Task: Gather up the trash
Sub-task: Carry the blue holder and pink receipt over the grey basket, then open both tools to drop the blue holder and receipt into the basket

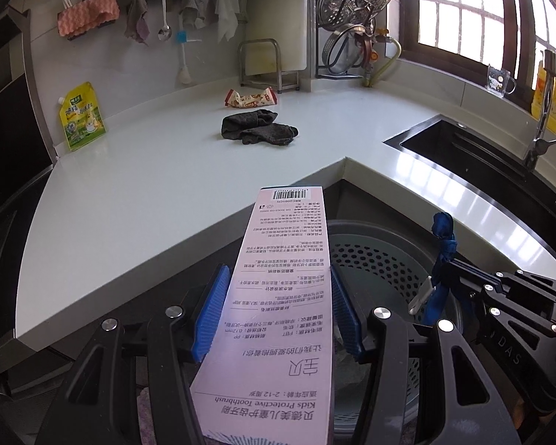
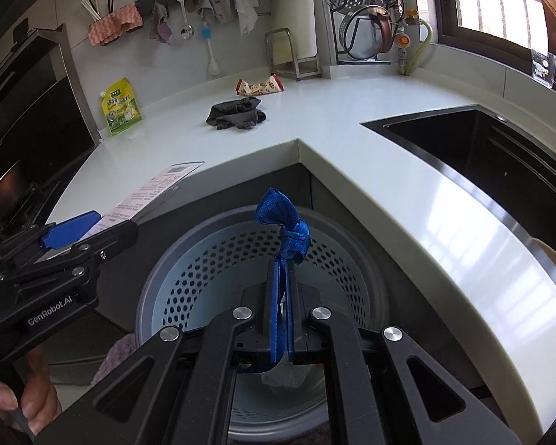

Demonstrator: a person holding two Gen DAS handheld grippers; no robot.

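- Pink card, printed with small text and a barcode: this toothbrush package (image 1: pixel 278 307) lies between the blue pads of the left gripper (image 1: pixel 278 311), and the pads press on its two long edges, so the left gripper is clenched on it.
- The package points forward, with its far end over the front edge of the white countertop (image 1: pixel 148 193); from the right wrist view it (image 2: pixel 148 194) shows slanted, beside the counter edge.
- The right gripper (image 2: pixel 282 296) has its jaws closed on a blue knotted strap (image 2: pixel 287 237). The strap stands up between the fingers, with the knot above the tips.
- Under both grippers there is a round perforated bin (image 2: pixel 326 259), light blue inside with a grey rim, which stands on the floor in the inner corner of the counter. Something pale lies at its bottom, but I cannot tell what it is.
- On the counter, well apart from the grippers, a dark grey cloth (image 1: pixel 257 128) lies crumpled; just behind it is a red and white snack wrapper (image 1: pixel 250 98).
- A yellow-green spout pouch (image 1: pixel 81 116) leans against the wall on the left side.
- The black sink (image 1: pixel 474 155) is set in the counter on the right, with a metal tap (image 1: pixel 541 126) near it.
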